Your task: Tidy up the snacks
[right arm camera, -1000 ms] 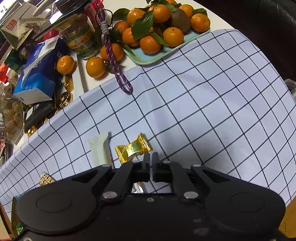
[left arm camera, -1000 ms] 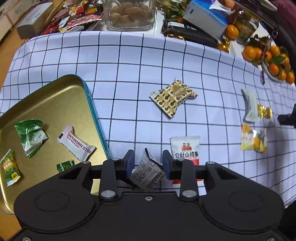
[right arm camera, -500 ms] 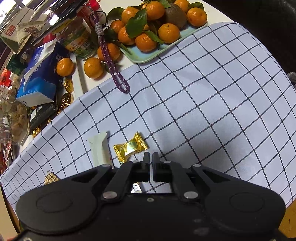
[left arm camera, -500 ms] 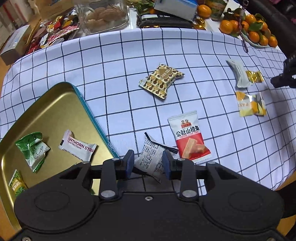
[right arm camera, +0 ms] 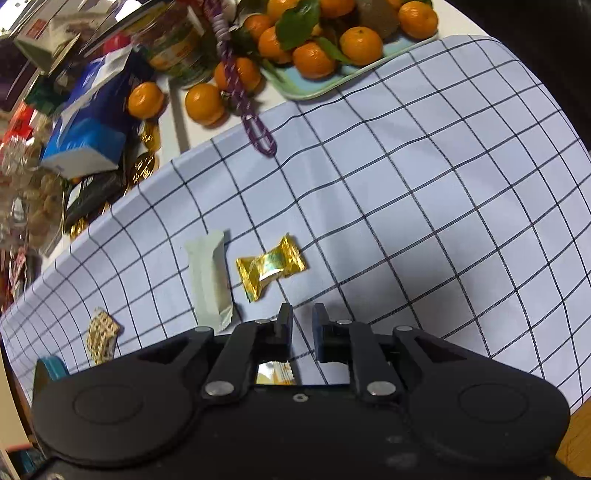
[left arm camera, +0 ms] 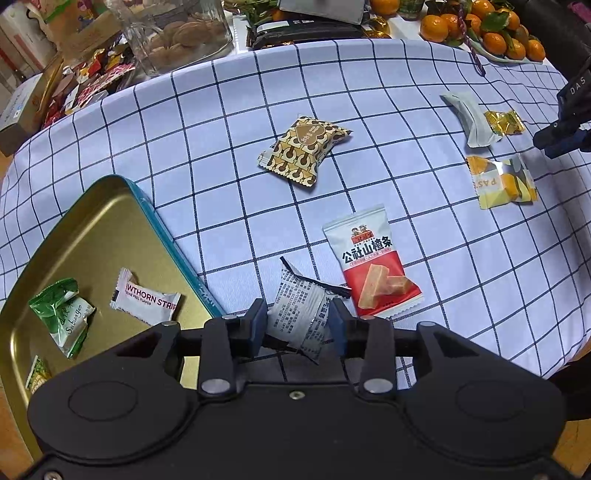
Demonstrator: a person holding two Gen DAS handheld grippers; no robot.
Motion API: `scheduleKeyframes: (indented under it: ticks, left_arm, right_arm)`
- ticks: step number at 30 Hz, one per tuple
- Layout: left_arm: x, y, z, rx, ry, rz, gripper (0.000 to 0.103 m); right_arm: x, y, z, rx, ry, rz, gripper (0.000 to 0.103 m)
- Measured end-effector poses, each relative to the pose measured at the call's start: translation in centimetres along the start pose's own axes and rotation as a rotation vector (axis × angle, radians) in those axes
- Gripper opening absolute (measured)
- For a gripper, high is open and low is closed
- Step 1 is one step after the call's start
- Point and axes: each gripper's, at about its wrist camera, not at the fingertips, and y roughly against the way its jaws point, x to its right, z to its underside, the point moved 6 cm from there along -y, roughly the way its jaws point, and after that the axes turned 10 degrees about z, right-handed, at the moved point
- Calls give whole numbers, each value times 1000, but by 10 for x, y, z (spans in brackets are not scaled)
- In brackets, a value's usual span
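While left gripper (left arm camera: 297,325) pinches crumpled grey printed packet (left arm camera: 301,314), right gripper (right arm camera: 302,323) just cracked open, empty.

**Lighting and image quality, both wrist views**

Illumination: even, soft indoor light, moderately bright. Checked cloth (left arm camera: 369,110) reads pale lavender-blue, no blown-out areas. Shadows faint and short; the gold candy (right arm camera: 271,264) casts only a thin dark edge on the cloth.

Glare: dull sheen on the gold tray (left arm camera: 92,236); small highlights on the glass jar (left arm camera: 177,33).

Distortion: strong fisheye in both views. Grid lines bow outward, most toward the edges; corners fall to black.

Sharpness: left view crisp at centre, print on the red-and-white packet (left arm camera: 369,262) legible. Right view softer; the clutter at its top left is smeared by blur.
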Motion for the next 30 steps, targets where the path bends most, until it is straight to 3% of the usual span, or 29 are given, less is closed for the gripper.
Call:
scheduleKeyframes:
  ticks: [7,12,17,22,30]
  left_arm:
    - [1,-11,0,-19,40,-1,52]
    - [5,-16,0,-23,85,21,47]
    - [1,-15,-2,-14,163,66,43]
    - [-8,-16,-2,-18,218,96,43]
    - [-14,-17,-3,-43,286,115,45]
  right_arm:
    - [-6,1,0,14,24,-21,23]
    - [-10,6,-8,55,-30,-39,23]
    - [-38,15,-9,118,10,-60,24]
    - [-65,12,-3,158,81,-15,24]
    - [-82,-15,2,131,117,63,24]
